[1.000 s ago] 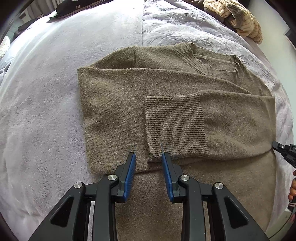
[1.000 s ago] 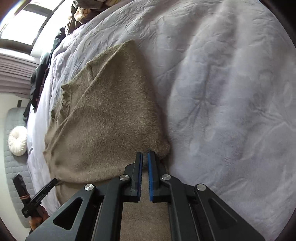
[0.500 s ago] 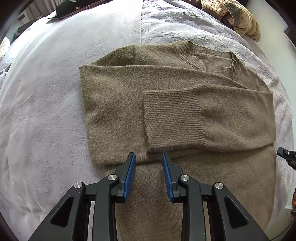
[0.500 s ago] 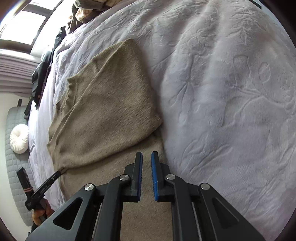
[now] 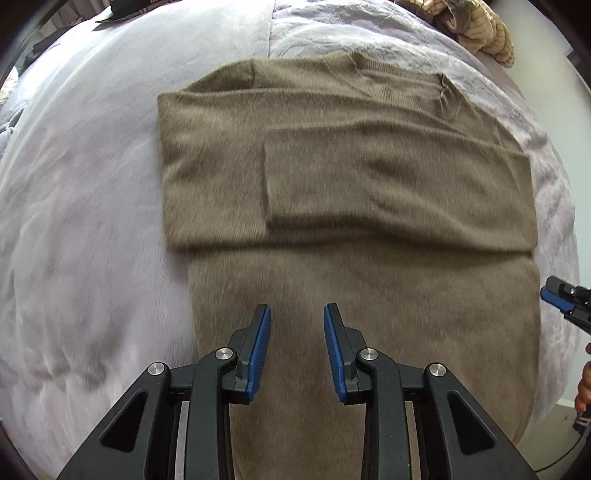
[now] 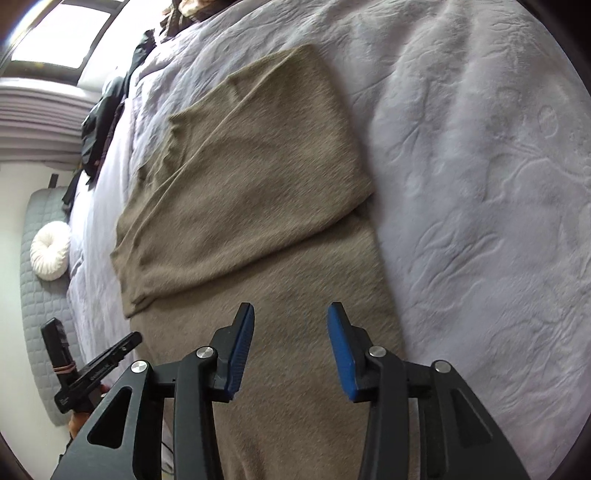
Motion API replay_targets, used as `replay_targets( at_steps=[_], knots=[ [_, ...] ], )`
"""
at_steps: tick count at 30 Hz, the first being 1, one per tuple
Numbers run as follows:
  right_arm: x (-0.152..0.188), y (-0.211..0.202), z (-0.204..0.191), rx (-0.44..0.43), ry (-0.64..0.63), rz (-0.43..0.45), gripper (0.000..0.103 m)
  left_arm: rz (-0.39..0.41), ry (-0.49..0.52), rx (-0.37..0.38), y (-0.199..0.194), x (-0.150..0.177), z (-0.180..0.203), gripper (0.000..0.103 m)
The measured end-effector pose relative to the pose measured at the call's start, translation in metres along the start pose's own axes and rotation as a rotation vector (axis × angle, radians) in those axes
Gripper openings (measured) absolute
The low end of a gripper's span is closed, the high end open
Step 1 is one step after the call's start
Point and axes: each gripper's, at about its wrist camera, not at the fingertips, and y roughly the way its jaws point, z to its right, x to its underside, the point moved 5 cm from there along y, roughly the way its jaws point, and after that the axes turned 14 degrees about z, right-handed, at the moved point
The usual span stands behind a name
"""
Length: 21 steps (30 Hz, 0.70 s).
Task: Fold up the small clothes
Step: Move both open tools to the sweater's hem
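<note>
A brown knit sweater [image 5: 351, 192] lies flat on the bed, both sleeves folded across its chest, collar at the far end. My left gripper [image 5: 297, 312] hovers over the lower body of the sweater, open, with nothing between its blue pads. In the right wrist view the same sweater [image 6: 258, 177] runs away from me, and my right gripper [image 6: 291, 310] is above its lower half near the right edge. Its jaws are opening and hold nothing. The right gripper's tip [image 5: 561, 299] shows at the left view's right edge.
The sweater rests on a pale lilac bedspread [image 5: 81, 206]. A heap of striped and tan clothes [image 5: 476, 26] sits at the far right corner of the bed. Dark garments [image 6: 107, 122] lie along the far left side, with a round white cushion [image 6: 50, 254] on a grey quilted mat beyond.
Both grippers have drawn back down the sweater toward its hem. The right gripper, which was shut at the folded sleeve's edge, has let go and spread its jaws. The sleeve now lies flat.
</note>
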Motion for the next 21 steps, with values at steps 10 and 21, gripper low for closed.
replay_targets(
  at_steps=[10, 21],
  knots=[
    [0.021, -0.007, -0.011, -0.015, -0.027, -0.036, 0.065, 0.013, -0.040, -0.034, -0.027, 0.028, 0.001, 0.102],
    [0.051, -0.025, -0.042, -0.044, -0.262, -0.021, 0.086, -0.065, -0.058, -0.054, -0.039, 0.067, -0.020, 0.102]
  ],
)
